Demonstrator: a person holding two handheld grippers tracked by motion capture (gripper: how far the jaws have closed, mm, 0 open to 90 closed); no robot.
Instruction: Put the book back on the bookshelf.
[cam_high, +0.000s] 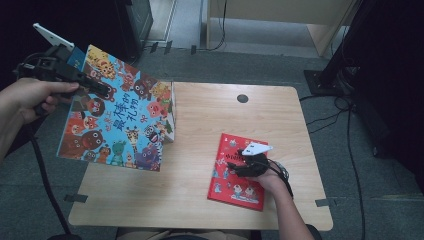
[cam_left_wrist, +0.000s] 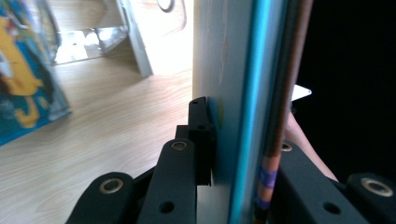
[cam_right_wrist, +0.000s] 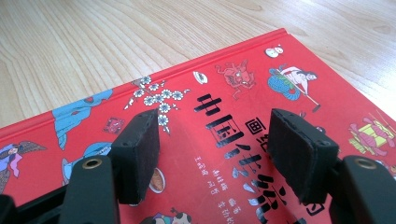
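Observation:
A large blue picture book (cam_high: 125, 120) with cartoon animals on its cover hangs tilted over the table's left edge. My left gripper (cam_high: 102, 90) is shut on its upper left part. In the left gripper view the jaws of my left gripper (cam_left_wrist: 243, 154) clamp the book's edge (cam_left_wrist: 229, 70) from both sides. A red picture book (cam_high: 235, 185) lies flat on the right half of the table. My right gripper (cam_high: 245, 162) rests over it, open. In the right gripper view the pads of my right gripper (cam_right_wrist: 215, 144) stand apart above the red cover (cam_right_wrist: 243, 93), with nothing between them.
The wooden table (cam_high: 200, 200) has a round cable hole (cam_high: 242, 98) near its far edge. A clear stand (cam_left_wrist: 93, 37) sits on the table beyond the held book, with another blue cover (cam_left_wrist: 23, 79) beside it. Cables and black stands (cam_high: 350, 100) crowd the floor at right.

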